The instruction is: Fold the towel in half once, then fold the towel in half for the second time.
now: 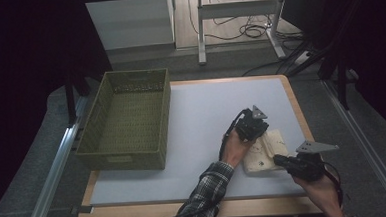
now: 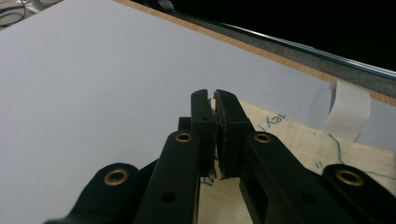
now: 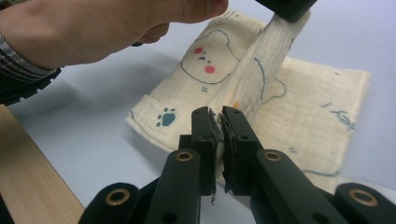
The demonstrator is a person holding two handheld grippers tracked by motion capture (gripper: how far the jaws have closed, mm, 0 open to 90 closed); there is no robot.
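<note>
While the pale blue-grey tabletop (image 1: 202, 138) with its wooden edge carries everything, the largest thing on it is an olive-green woven rectangular basket (image 1: 126, 119), well apart from the cloth and on the far side of the person's left hand (image 1: 233, 149).

The cream muslin cloth printed with a bear face and a blue paw (image 3: 299, 107) lies folded on the tabletop near its wooden edge. A ridge of the cloth is lifted from its upper layer.

The left tongs (image 2: 215, 116), held by a hand with a plaid sleeve (image 1: 203, 195), stand over the basket-side corner of the cloth; their jaws are pressed together with a sliver of cloth edge pinched between them.

The right tongs (image 3: 217, 122) sit at the cloth's opposite side, away from the basket, jaws drawn together on a fold of the cloth.

A white tape loop (image 2: 345, 109) stands just beyond the cloth.
</note>
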